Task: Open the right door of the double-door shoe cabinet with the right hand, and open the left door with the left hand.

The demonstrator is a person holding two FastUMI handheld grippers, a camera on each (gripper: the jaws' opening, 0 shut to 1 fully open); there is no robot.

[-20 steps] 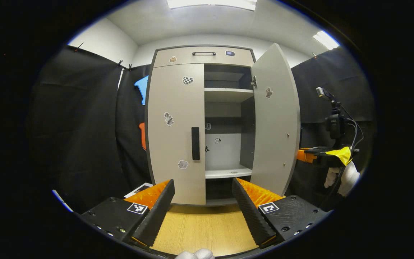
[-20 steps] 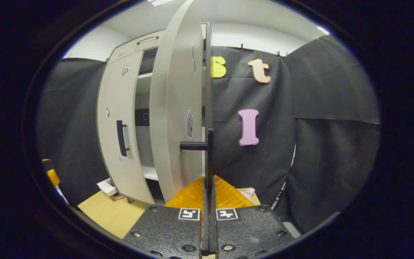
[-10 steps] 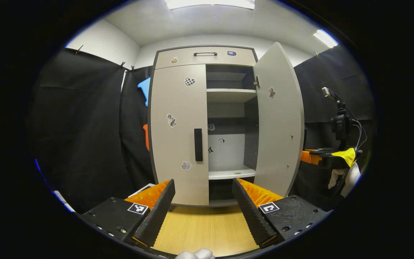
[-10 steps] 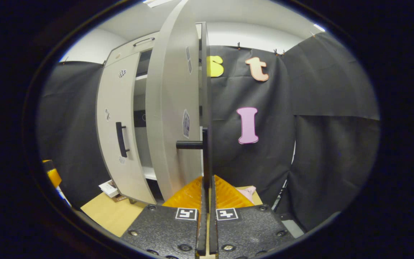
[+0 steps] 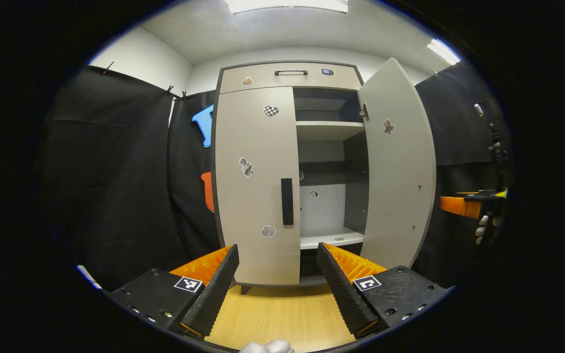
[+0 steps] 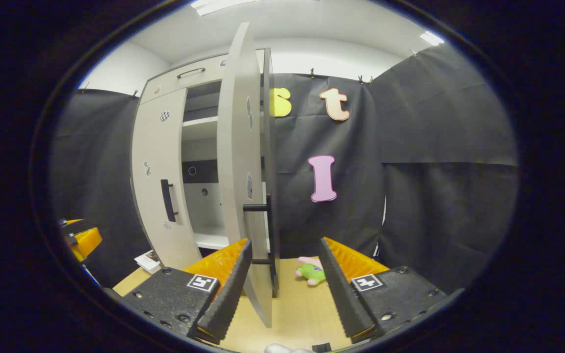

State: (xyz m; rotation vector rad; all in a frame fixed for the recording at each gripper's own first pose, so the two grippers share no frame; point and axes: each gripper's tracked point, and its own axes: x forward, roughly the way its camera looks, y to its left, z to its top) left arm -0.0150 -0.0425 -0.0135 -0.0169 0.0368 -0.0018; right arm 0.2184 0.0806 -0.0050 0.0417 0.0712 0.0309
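The grey shoe cabinet stands ahead. In the left gripper view its left door point(image 5: 255, 186) is closed, with a black vertical handle point(image 5: 287, 201), and the right door point(image 5: 398, 162) is swung wide open. My left gripper point(image 5: 277, 250) is open, low in front of the left door and well short of the handle. The right gripper point(image 5: 451, 206) shows beyond the open door's edge. In the right gripper view the right door point(image 6: 236, 162) is edge-on, its handle point(image 6: 269, 230) just ahead. My right gripper point(image 6: 285, 242) is open, holding nothing. The left gripper point(image 6: 84, 240) shows at far left.
A drawer point(image 5: 287, 77) tops the cabinet, and bare shelves point(image 5: 329, 130) show inside. The floor point(image 5: 282, 314) is light wood. A green and pink plush toy point(image 6: 310, 272) lies behind the open door, and a booklet point(image 6: 147, 260) lies by the cabinet's foot.
My right gripper has opened, let go of the right door's handle and drawn back a little. The left gripper has shifted slightly left, staying open. The right door stays wide open.
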